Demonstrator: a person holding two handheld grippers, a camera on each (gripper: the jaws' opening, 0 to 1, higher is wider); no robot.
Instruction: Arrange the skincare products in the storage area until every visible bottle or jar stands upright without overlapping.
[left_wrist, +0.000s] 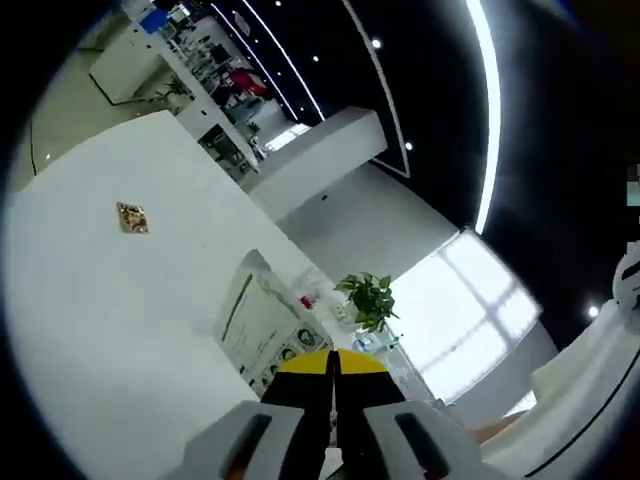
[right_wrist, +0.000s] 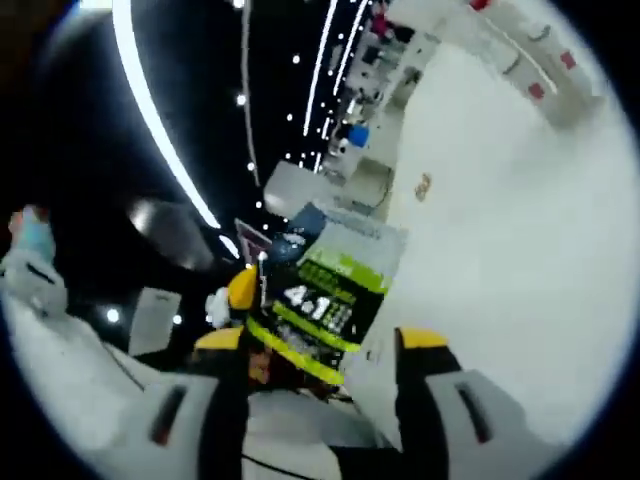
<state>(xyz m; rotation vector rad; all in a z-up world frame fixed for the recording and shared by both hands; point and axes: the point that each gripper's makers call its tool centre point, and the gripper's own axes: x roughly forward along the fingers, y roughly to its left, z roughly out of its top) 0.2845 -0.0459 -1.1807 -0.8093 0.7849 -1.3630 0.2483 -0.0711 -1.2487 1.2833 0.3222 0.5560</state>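
Note:
In the left gripper view my left gripper (left_wrist: 333, 368) rises from the bottom edge. Its yellow-tipped jaws are pressed together with nothing between them. It points out into the room, away from any table. In the right gripper view my right gripper (right_wrist: 318, 345) stands open, its yellow-tipped jaws wide apart and nothing held. Between them, further off, I see a standing sign (right_wrist: 335, 290) with green bands and large white figures. This view is blurred and strongly rolled. I cannot make out any bottle or jar.
A broad white surface (left_wrist: 110, 320) carries a small square tile (left_wrist: 131, 217) and a white display sign (left_wrist: 258, 325). A green potted plant (left_wrist: 370, 298) stands beside a bright window (left_wrist: 470, 310). Shelving (left_wrist: 215, 75) runs far off under ceiling light strips (right_wrist: 160, 130). A person's white sleeve (right_wrist: 60, 340) is at the left.

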